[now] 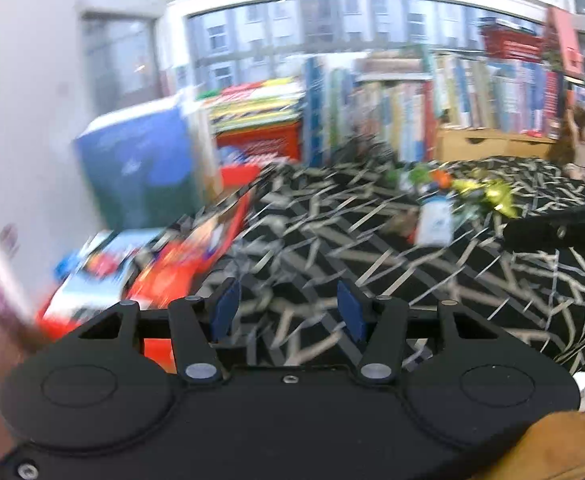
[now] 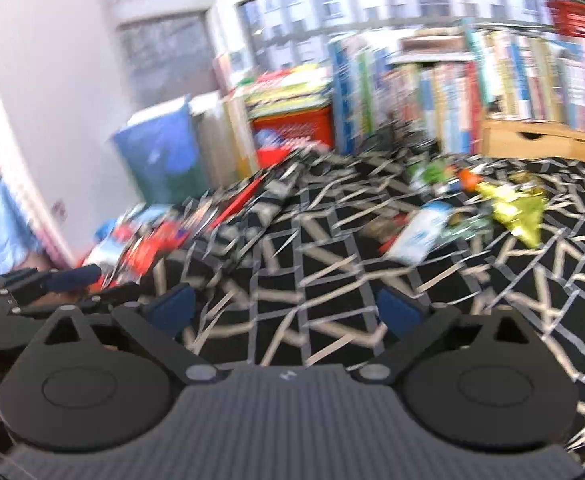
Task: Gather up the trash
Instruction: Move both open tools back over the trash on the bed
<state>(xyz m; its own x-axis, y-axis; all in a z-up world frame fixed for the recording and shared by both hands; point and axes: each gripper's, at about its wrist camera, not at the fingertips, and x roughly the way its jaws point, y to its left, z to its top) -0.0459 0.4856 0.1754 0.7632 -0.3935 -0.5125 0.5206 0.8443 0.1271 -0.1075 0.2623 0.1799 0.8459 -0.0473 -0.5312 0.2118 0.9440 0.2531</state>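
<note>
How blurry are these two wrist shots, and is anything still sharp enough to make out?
Left wrist view: heavy motion blur smears the books and the wrappers on the patterned cloth; only the left gripper is crisp, jaws apart and empty. Right wrist view: the same smear, fisheye bending the window frame; the right gripper stays sharp, jaws wide and empty.

No text you can read in either view; motion blur smears everything. Book spines (image 2: 512, 80) along the window: coloured bands only, no titles. White packet (image 2: 420, 232) on the patterned cloth (image 2: 312, 280) carries a blue mark, illegible. Red box (image 2: 292, 128) shows print, unreadable.
</note>
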